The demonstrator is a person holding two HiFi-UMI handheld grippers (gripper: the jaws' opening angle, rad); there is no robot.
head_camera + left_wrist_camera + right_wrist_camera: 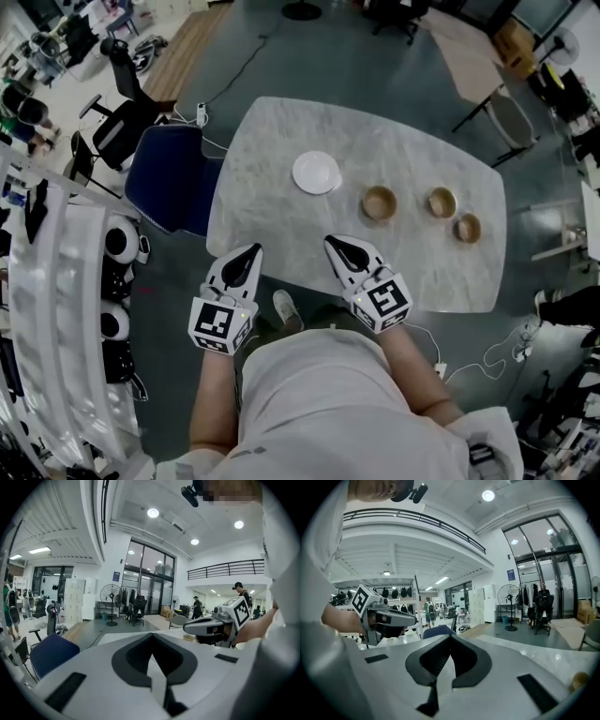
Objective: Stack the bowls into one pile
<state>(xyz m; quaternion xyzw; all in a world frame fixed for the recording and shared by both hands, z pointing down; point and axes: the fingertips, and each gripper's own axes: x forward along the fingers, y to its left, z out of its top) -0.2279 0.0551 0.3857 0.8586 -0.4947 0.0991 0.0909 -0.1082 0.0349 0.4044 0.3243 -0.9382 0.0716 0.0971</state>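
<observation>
Hovering at the near edge of the marble table, both grippers carry nothing.

Left gripper: jaws pressed together with nothing between them, tips just off the table's near-left corner.

Right gripper: jaws likewise closed and empty, tips over the near edge.

Bowls are unstacked, all on the tabletop:
- larger wooden bowl, mid-table
- second wooden bowl, to its right and apart from it
- third wooden bowl, just beside the second
- white dish, left of the wooden ones; possibly a shallow bowl, too flat from above to tell

A blue chair stands at the table's left side.
</observation>
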